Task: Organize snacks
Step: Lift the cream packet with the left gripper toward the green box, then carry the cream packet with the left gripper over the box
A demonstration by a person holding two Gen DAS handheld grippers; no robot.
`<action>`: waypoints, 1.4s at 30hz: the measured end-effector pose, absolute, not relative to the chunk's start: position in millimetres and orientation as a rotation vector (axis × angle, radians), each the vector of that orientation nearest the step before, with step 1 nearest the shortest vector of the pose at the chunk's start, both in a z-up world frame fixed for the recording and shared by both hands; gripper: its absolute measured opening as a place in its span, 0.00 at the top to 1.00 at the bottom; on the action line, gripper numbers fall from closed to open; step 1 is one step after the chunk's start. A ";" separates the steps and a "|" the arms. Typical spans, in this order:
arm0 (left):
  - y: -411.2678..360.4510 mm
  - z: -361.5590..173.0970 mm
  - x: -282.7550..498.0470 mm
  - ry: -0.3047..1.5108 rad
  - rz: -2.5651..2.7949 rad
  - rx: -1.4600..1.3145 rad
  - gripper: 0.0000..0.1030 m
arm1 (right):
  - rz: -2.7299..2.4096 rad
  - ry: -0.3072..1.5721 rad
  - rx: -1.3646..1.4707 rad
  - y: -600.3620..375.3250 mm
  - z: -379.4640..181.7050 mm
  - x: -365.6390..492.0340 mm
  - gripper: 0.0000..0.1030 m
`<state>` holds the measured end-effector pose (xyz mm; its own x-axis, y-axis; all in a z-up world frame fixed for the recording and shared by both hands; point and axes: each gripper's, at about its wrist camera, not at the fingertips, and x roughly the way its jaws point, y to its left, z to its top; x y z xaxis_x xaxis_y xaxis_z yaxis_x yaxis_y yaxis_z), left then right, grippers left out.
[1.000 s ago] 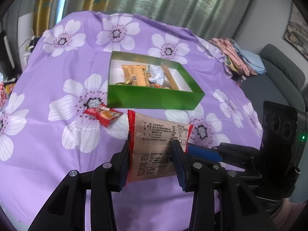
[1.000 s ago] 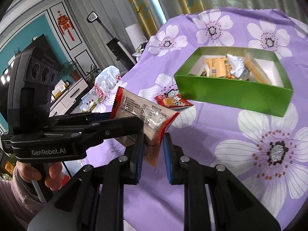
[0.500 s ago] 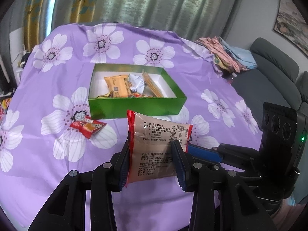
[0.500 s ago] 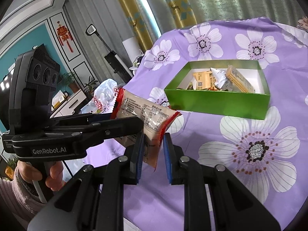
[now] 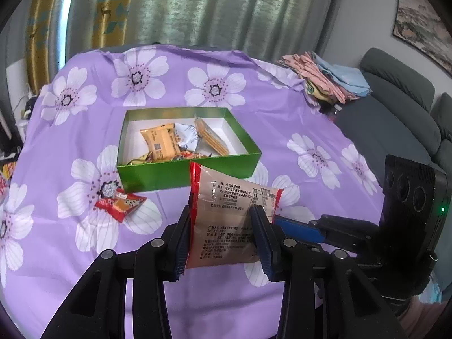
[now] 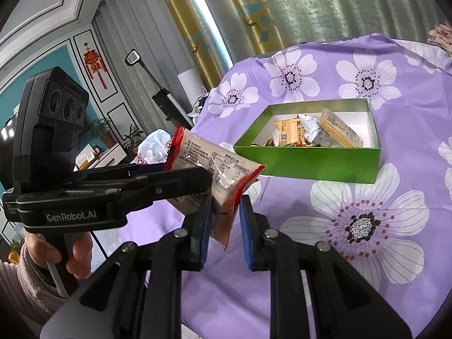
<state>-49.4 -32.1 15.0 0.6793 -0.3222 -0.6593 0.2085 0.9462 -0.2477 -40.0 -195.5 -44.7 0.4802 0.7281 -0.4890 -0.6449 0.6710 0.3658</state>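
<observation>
My left gripper [image 5: 223,214] is shut on a tan snack packet with red ends [image 5: 226,220], held upright above the purple flowered cloth. The packet also shows in the right wrist view [image 6: 214,169], with the left gripper [image 6: 113,192] clamped across it. My right gripper [image 6: 224,206] stands around the packet's lower corner with its jaws slightly parted, a gap on the right side. A green box [image 5: 180,169] holding several snacks sits further back; it also shows in the right wrist view [image 6: 310,163]. A small red snack packet [image 5: 120,204] lies on the cloth left of the box.
Folded pink and blue cloths [image 5: 325,82] lie at the table's far right edge. A grey sofa [image 5: 401,113] stands to the right. A white plastic bag [image 6: 154,147] sits beyond the table's left edge. Curtains hang behind.
Both grippers have pulled back and up from the box, which now looks farther away. The right gripper's jaws have opened a little around the packet's corner.
</observation>
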 end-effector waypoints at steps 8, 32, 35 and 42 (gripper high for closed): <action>-41.2 19.1 -39.0 0.764 -0.313 -0.135 0.60 | 0.829 0.648 0.166 -206.4 -42.2 -33.3 0.80; -35.6 22.5 0.9 0.746 -0.329 -0.129 0.60 | 0.808 0.637 0.167 -204.5 -37.2 5.6 0.80; -32.8 22.7 5.5 0.742 -0.327 -0.130 0.60 | 0.809 0.634 0.166 -202.3 -36.2 11.4 0.80; -29.4 23.0 13.8 0.739 -0.325 -0.129 0.60 | 0.812 0.632 0.164 -198.0 -35.8 22.1 0.80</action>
